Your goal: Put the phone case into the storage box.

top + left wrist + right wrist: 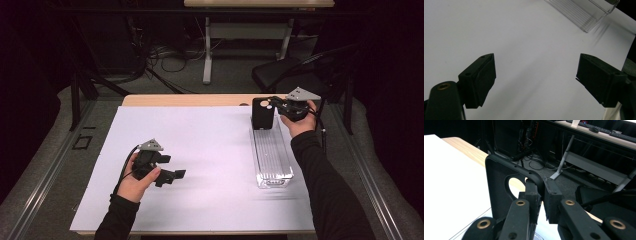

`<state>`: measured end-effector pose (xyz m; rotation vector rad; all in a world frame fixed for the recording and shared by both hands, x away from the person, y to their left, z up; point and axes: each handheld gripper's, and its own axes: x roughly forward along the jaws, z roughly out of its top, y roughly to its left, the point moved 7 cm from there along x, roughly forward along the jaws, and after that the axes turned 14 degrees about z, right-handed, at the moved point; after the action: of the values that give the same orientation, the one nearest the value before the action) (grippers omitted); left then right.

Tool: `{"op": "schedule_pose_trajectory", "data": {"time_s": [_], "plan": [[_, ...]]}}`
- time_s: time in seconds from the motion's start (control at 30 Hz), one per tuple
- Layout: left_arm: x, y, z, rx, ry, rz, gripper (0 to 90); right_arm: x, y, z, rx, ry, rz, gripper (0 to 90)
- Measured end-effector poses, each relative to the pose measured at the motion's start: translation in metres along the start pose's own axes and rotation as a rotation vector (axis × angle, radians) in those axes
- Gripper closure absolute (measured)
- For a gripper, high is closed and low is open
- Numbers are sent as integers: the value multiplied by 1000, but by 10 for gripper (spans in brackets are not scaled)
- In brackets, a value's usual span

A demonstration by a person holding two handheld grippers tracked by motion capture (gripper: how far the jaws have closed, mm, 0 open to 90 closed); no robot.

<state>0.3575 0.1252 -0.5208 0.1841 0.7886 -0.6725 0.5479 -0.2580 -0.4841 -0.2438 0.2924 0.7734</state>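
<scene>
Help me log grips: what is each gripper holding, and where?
Right gripper pinches the black phone case by its upper side rim; left gripper holds nothing.

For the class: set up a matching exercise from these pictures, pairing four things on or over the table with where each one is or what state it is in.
1. left gripper
2. right gripper
3. phone case
4. clear tray

A. lies along the table's right side
B. open, nothing between its jaws
C. stands upright at the tray's far end
D. shut on the case's edge

Pairs: 1-B, 2-D, 3-C, 4-A
</scene>
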Motion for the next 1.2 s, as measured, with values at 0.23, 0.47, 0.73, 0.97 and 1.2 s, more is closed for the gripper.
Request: {"op": "schedule_pose_trajectory", "data": {"time_s": [0.23,0.47,0.73,0.97,1.2], "plan": [[1,-1,0,2,4,0,163,-3,-7,-5,-13,15,0,823],[2,-1,-1,1,7,-2,163,-6,-13,-9,0,16,-2,818],[3,-1,-1,5,12,-1,163,-5,-13,-10,2,25,-8,787],[3,-1,-2,3,12,-1,163,-4,-15,-14,20,47,-11,736],[3,-1,-2,0,13,0,163,-4,-14,-14,49,54,-16,686]]}}
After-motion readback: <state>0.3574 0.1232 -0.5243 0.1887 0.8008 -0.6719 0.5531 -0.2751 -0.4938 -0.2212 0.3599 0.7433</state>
